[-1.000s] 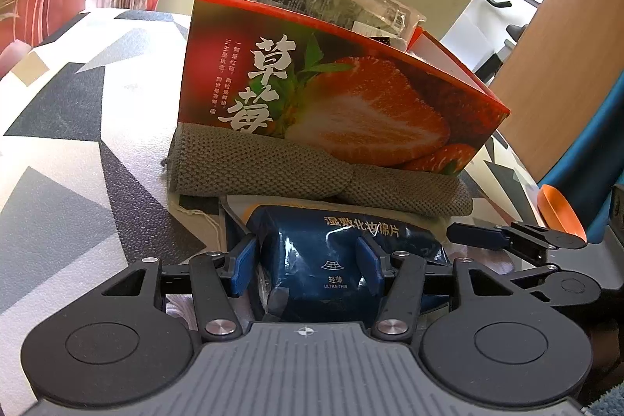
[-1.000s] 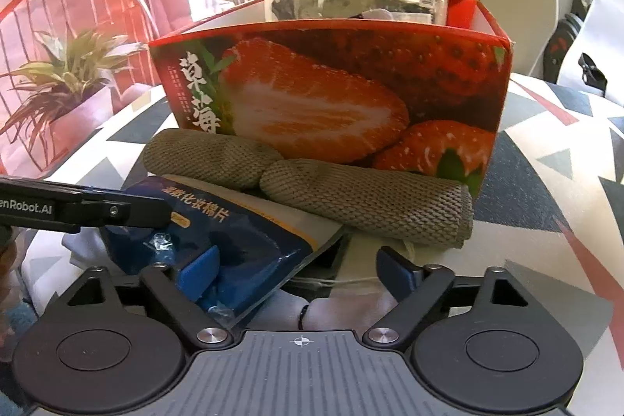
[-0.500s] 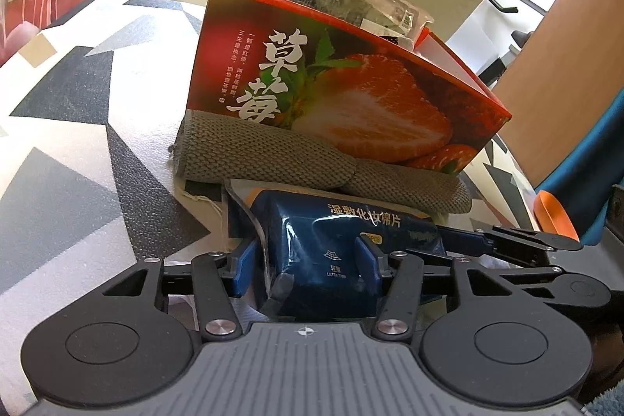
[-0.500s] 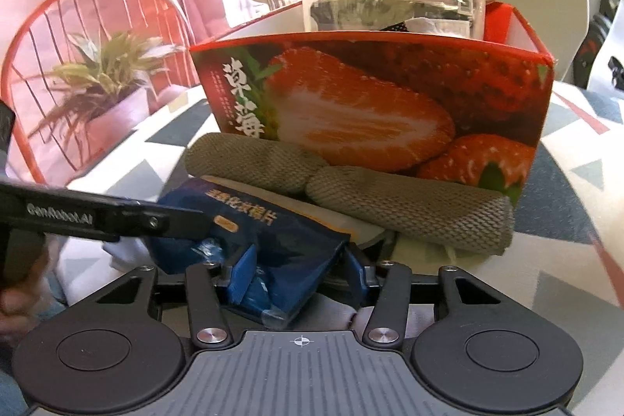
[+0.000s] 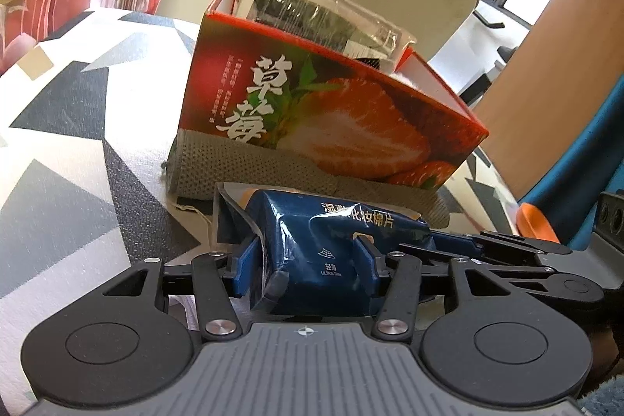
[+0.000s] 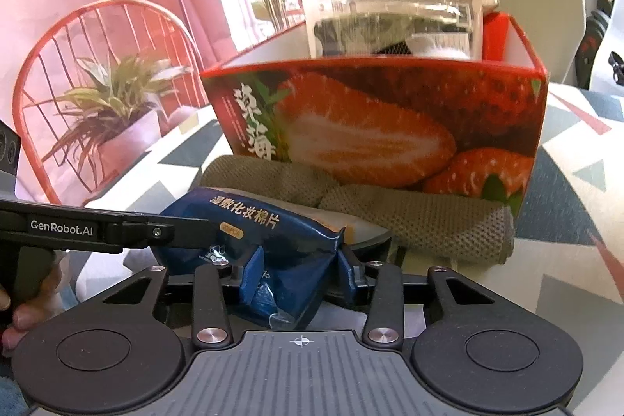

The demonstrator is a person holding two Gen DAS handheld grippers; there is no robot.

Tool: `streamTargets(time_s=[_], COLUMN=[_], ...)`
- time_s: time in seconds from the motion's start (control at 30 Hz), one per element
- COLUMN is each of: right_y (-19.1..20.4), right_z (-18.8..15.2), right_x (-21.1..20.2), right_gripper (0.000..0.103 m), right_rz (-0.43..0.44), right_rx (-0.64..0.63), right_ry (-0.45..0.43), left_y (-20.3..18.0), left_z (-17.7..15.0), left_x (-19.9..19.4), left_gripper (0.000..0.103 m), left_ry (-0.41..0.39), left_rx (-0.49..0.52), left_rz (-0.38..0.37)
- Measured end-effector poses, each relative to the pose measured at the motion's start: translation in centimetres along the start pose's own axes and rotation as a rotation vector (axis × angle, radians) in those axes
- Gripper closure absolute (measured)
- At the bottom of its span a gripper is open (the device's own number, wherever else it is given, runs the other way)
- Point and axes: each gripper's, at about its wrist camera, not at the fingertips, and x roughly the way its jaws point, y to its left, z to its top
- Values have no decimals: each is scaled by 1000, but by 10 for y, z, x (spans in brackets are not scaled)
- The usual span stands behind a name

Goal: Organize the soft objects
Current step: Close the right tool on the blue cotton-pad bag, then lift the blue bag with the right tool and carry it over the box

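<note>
On my left, the left gripper (image 5: 306,269) still pinches the blue cotton-pad pack (image 5: 331,252) across its width, as it did a second ago, but the pack now rides higher against the strawberry box (image 5: 323,127), so I judge it is coming up off the patterned table (image 5: 58,151). Just behind it the grey mesh cloth roll (image 5: 249,170) lies along the foot of the box, touching it. In the box a clear plastic packet (image 5: 312,14) stands above the rim.

On my right, the change is bigger: the right gripper (image 6: 298,275), wide open a second ago, has closed on the pack's crimped end. With both grippers holding the soft pack, I think the next step is lifting it over the front wall into the box.
</note>
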Motion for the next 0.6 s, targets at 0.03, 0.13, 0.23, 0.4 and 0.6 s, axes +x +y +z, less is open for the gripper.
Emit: streamTargets(time_s=[0.03, 0.13, 0.23, 0.4, 0.6], right_y=[1, 4, 6, 11, 17], right_z=[1, 2, 3, 1, -5], right_x=[-2, -6, -10, -17, -26], right_gripper=[66, 66, 66, 66, 66], right_rz=[-1, -5, -9, -12, -12], right_rx=[-3, -13, -23, -41, -50], right_ry=[-7, -25, -41, -66, -87], left_y=[-1, -3, -5, -7, -7], left_z=[0, -1, -2, -5, -12], left_x=[-1, -5, -10, -17, -26], left_gripper=[49, 49, 49, 49, 49], left_ry=[-4, -15, -27, -40, -49], left_rx=[2, 8, 13, 14, 12], left_rz=[-2, -8, -13, -21, -29])
